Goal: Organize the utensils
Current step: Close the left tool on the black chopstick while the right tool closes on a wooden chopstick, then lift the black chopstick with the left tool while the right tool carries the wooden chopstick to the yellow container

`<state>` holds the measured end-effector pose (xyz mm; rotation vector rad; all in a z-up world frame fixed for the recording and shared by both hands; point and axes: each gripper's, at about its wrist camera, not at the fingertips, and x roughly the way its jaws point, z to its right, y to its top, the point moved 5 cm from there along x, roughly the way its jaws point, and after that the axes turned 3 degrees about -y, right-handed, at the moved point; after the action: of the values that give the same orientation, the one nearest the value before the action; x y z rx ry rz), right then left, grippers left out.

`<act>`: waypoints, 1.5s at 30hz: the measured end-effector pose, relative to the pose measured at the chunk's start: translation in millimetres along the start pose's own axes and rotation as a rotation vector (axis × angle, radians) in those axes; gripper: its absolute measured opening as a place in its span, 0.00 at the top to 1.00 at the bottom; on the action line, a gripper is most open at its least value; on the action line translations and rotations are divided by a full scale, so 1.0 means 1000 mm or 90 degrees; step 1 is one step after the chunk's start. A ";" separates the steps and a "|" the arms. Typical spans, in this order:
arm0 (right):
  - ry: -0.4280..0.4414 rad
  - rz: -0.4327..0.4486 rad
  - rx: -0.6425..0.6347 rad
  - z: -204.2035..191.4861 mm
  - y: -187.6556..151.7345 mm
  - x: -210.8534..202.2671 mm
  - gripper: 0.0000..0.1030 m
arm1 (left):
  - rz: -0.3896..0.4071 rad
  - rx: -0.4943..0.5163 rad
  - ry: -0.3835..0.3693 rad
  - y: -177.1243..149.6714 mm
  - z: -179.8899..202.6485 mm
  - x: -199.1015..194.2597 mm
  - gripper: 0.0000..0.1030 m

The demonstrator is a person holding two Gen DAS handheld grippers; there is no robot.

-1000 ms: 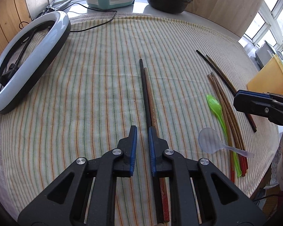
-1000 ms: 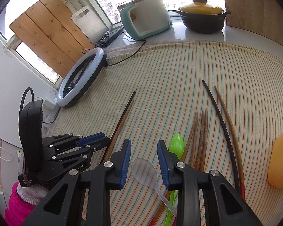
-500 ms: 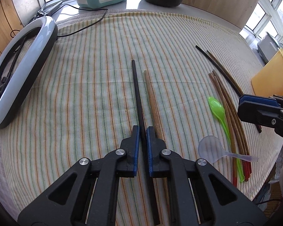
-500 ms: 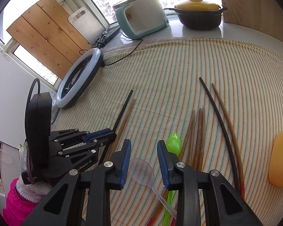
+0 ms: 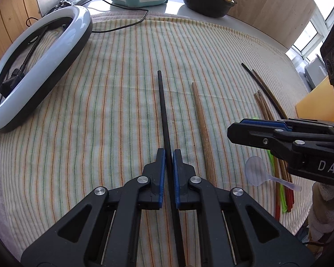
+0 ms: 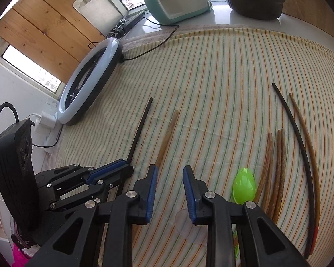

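Black chopstick [image 5: 164, 120] now apart from wooden chopstick [image 5: 203, 131]

A second ago my left gripper [image 5: 168, 153] stood open over the black chopstick [image 5: 163, 111] and wooden chopstick [image 5: 202, 122], which lay touching side by side on the striped cloth [image 5: 100, 111]. Now its blue pads pinch the black chopstick alone, and that stick has swung apart from the wooden one, a strip of cloth showing between them. My right gripper [image 6: 169, 178] has come across toward the wooden chopstick; its jaws have just been closing, and the clear spoon [image 6: 189, 224] has slipped back beneath them.
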<state>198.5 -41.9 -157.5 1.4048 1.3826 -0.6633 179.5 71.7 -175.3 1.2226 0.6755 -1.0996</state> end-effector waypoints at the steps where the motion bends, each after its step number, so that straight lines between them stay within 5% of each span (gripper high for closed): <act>1: -0.005 -0.004 0.000 -0.003 0.002 0.005 0.78 | 0.001 -0.003 0.001 -0.001 -0.003 -0.001 0.95; 13: -0.080 -0.026 -0.028 -0.026 0.013 0.031 0.80 | 0.001 -0.022 -0.005 -0.007 -0.021 -0.008 0.95; 17: -0.114 -0.020 -0.071 -0.034 0.013 0.036 0.92 | -0.008 -0.035 -0.014 -0.004 -0.024 -0.007 0.95; 20: -0.123 -0.018 -0.098 -0.036 0.012 0.035 0.93 | -0.014 -0.040 -0.016 -0.001 -0.025 -0.006 0.95; 37: 0.005 0.046 -0.026 -0.012 0.004 -0.021 0.97 | 0.061 -0.055 -0.046 0.005 -0.013 -0.035 0.96; 45: 0.039 0.137 -0.046 -0.011 -0.009 -0.078 0.97 | 0.133 -0.030 -0.072 0.014 0.011 -0.074 0.96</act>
<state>171.9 -63.6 -86.2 1.5000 1.2685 -0.4290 163.4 82.1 -101.8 1.1528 0.4732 -0.9652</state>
